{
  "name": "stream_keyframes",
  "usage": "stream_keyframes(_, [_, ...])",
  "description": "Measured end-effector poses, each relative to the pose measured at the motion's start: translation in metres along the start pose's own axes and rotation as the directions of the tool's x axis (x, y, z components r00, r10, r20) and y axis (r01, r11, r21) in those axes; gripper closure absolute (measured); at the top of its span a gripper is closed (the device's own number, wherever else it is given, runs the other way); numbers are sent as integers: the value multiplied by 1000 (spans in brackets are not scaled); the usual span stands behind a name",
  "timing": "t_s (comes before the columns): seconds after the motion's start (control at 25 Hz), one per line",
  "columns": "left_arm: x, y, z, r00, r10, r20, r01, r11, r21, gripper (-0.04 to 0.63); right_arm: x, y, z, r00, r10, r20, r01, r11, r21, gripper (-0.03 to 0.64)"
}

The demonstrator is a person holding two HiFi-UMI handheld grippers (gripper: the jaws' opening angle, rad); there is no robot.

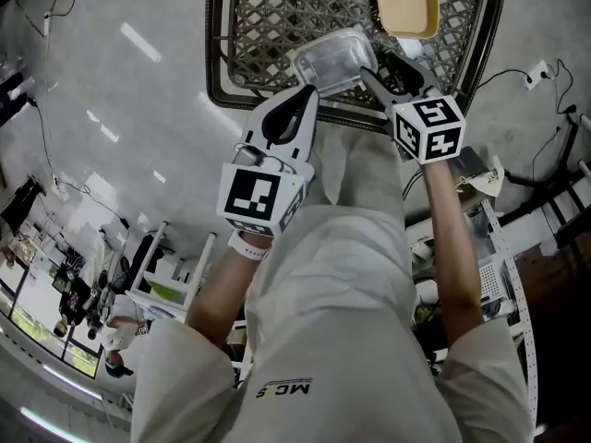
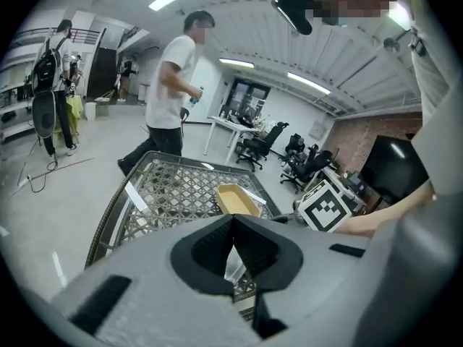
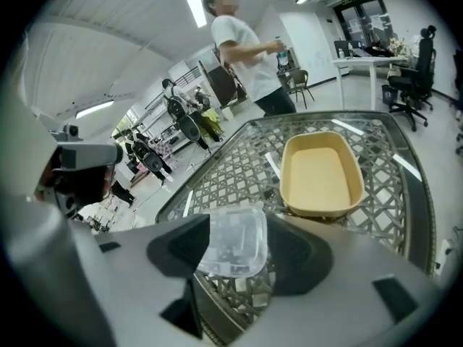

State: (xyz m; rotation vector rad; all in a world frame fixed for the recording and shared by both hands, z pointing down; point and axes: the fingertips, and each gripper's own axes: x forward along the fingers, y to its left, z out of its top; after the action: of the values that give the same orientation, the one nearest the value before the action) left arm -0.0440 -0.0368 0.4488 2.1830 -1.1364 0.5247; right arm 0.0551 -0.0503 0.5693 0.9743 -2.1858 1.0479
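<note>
Clear plastic container [image 1: 334,60] hangs just above the near edge of the desk [image 1: 268,26], carried between both grippers. The right gripper [image 1: 379,66] has its jaws spread across the container's width, one pad at each side, and appears to clamp it there. The left gripper [image 1: 308,94] has its jaws closed together on a thin sliver of the container's corner rim.

Held like this, the container probably wants light, even pressure. Its walls look thin and springy, likely to bow or pop free under a hard squeeze. The left pinch has little rim to bite on, so the two grippers would do best to move as one and level.

The container is see-through and glossy, a shallow rectangle with rounded corners and a raised lip. Farther back on the desk, well apart from it, sits a tan tray [image 1: 404,3]. It is matt and oblong with sloping walls, and it is empty. The desk top is an open woven lattice inside a dark curved frame. Beyond it a person in a white shirt [image 2: 170,85] crosses the smooth grey floor.
</note>
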Motion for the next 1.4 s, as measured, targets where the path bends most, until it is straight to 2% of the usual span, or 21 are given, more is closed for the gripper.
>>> stream_keyframes(0.28, [13, 4, -19, 999, -19, -35, 18, 1000, -22, 572, 32, -11, -21, 998, -1, -66, 2, 1000, 27, 379])
stream_keyframes(0.56, [17, 13, -26, 998, -25, -52, 24, 999, -32, 572, 53, -15, -30, 996, -15, -91, 17, 999, 28, 364])
stream_keyframes(0.64, [17, 15, -27, 998, -28, -57, 26, 999, -35, 572, 58, -15, -34, 994, -25, -108, 27, 1000, 14, 364])
stream_keyframes(0.72, [18, 17, -29, 998, -32, -61, 30, 999, -37, 572, 61, -21, -36, 991, -77, -111, 73, 997, -40, 367])
stream_keyframes(0.8, [19, 19, -29, 997, -34, -63, 32, 999, -39, 572, 63, -27, -35, 984, -147, -101, 135, 984, -119, 411])
stream_keyframes(0.88, [19, 20, -29, 997, -36, -64, 33, 999, -42, 572, 62, -30, -33, 979, -181, -98, 164, 973, -160, 461])
stream_keyframes(1.2, [20, 24, -26, 997, -44, -60, 41, 998, -43, 572, 61, -41, -36, 969, -197, -148, 183, 977, -108, 535])
stream_keyframes(1.4, [20, 25, -26, 997, -43, -60, 40, 998, -44, 572, 61, -42, -35, 970, -180, -161, 169, 982, -83, 541])
